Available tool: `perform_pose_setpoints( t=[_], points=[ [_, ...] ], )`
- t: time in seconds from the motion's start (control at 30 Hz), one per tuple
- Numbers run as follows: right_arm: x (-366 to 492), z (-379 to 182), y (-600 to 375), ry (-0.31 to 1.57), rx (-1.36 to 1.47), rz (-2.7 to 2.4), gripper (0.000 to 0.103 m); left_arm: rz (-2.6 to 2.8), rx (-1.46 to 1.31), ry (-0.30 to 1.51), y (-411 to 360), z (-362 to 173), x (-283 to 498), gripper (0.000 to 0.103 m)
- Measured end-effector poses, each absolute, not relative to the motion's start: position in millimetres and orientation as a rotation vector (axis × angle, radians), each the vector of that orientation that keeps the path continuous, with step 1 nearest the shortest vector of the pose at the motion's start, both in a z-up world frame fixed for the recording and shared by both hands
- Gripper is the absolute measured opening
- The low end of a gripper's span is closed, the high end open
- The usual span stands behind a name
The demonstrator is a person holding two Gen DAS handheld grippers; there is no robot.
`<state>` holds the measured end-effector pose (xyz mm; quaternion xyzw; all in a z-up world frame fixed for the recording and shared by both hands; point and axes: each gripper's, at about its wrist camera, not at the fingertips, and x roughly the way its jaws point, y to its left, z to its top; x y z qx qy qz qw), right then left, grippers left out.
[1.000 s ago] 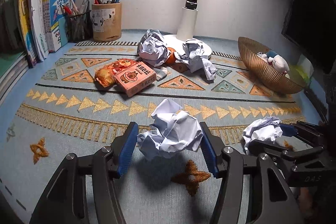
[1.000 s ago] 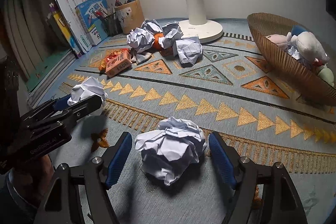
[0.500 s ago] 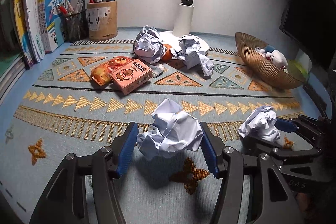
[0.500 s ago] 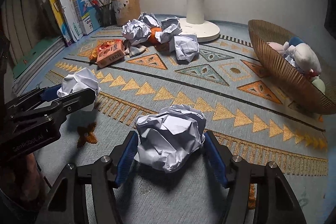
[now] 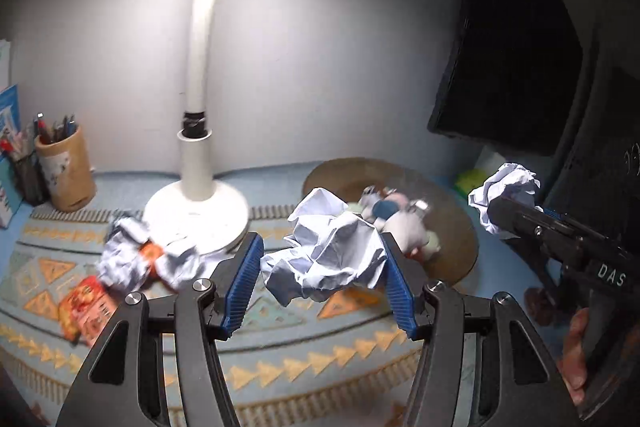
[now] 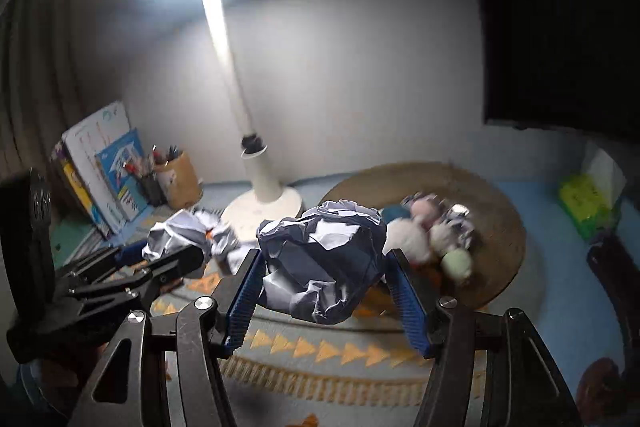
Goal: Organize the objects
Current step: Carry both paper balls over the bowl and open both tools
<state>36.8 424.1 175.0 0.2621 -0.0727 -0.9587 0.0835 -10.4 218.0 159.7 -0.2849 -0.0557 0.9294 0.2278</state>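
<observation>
Two crumpled balls of white paper are up in the air, one in each claw, clear of the patterned blue and orange mat (image 5: 280, 367) on the tabletop. The step in hand looks like carrying both away as rubbish, though no bin shows in either view, so where they go I cannot tell.

To do it well: keep the squeeze steady, since crumpled paper gives and can slip from the pads. Carry both high enough to pass over the woven brown basket of soft toys (image 6: 500, 227) on the far right, and swing wide of the white lamp stem (image 5: 198, 67) at centre. Keep the two claws apart so the balls don't knock.

The left claw (image 5: 320, 279) stands partly closed, its blue pads pressing the sides of its white crumpled paper ball (image 5: 328, 255). The right claw (image 6: 326, 287) is likewise partly closed, its pads gripping the shadowed crumpled paper ball (image 6: 320, 259). More crumpled paper (image 5: 132, 251) waits by the lamp base, far left.
</observation>
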Motion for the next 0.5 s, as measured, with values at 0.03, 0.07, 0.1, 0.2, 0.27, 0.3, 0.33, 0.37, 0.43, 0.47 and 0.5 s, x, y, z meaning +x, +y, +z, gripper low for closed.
perform_pose_setpoints(
  t=[0.03,0.07,0.1,0.2,0.27,0.3,0.33,0.37,0.43,0.47,0.5],
  points=[
    [27,180,439,-0.274,0.773,-2.887,0.061,2.540,-0.787,-0.184,226,161,-23,0.056],
    [18,182,452,-0.335,0.774,-2.905,0.061,2.518,-0.798,-0.218,233,160,-37,0.056],
    [8,182,466,-0.398,0.778,-2.920,0.061,2.494,-0.810,-0.253,240,157,-50,0.056],
    [-22,173,494,-0.529,0.807,-2.948,0.061,2.447,-0.849,-0.295,259,144,-83,0.056],
    [-39,161,505,-0.562,0.842,-2.976,0.061,2.444,-0.866,-0.274,272,134,-98,0.056],
    [-47,155,509,-0.568,0.869,-2.991,0.061,2.443,-0.874,-0.258,278,130,-104,0.056],
    [-54,148,512,-0.575,0.893,-2.991,0.061,2.451,-0.879,-0.231,284,126,-107,0.056],
    [-59,142,515,-0.590,0.905,-2.982,0.061,2.468,-0.875,-0.191,289,123,-110,0.056],
    [-63,135,521,-0.609,0.919,-2.992,0.061,2.491,-0.864,-0.142,298,119,-115,0.066],
    [-65,131,522,-0.609,0.926,-3.001,0.065,2.490,-0.864,-0.136,301,117,-117,0.071],
    [-68,129,524,-0.610,0.930,-3.005,0.073,2.482,-0.864,-0.136,302,116,-118,0.075]
  ],
)
